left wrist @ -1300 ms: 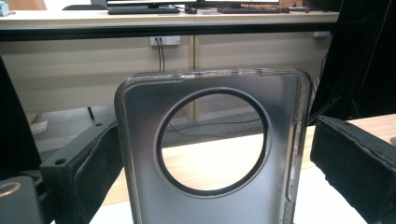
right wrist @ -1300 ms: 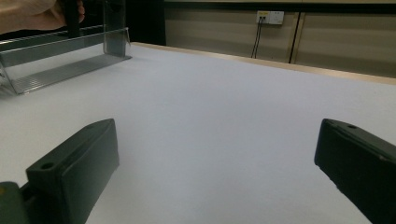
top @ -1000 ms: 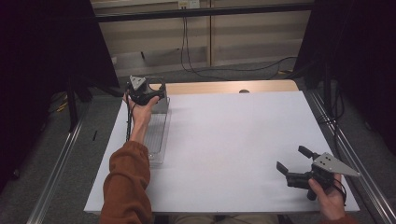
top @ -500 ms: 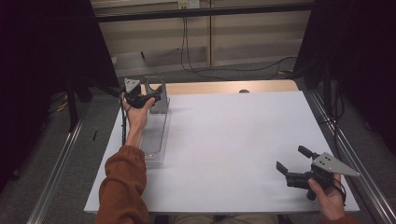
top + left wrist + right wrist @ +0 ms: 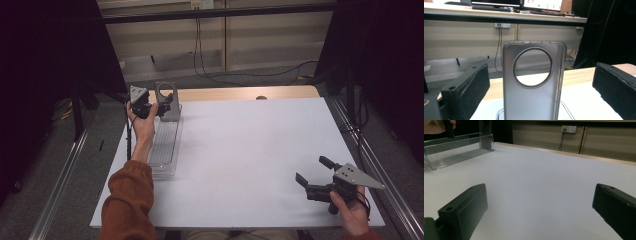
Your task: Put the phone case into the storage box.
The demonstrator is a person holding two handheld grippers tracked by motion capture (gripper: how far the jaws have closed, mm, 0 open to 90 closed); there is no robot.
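A clear plastic tray (image 5: 165, 145) lies lengthwise at the left of the white worktop (image 5: 250, 150) in the high view, with its ribbed floor showing through. At its far end, in the upper left of the frame, 1 silver phone case (image 5: 167, 100) stands upright in the tray; I can see nothing else in it. In the left gripper view the case (image 5: 534, 82) sits centre frame, a large round hole cut through its upper half, its foot resting in the tray's clear end (image 5: 501, 113).

The left tongs (image 5: 162, 105) are up at that case, jaws spread wide on either side of it and touching nothing. The right tongs (image 5: 312, 172) sit low at the lower right of the frame over bare white worktop, jaws also apart and holding nothing.
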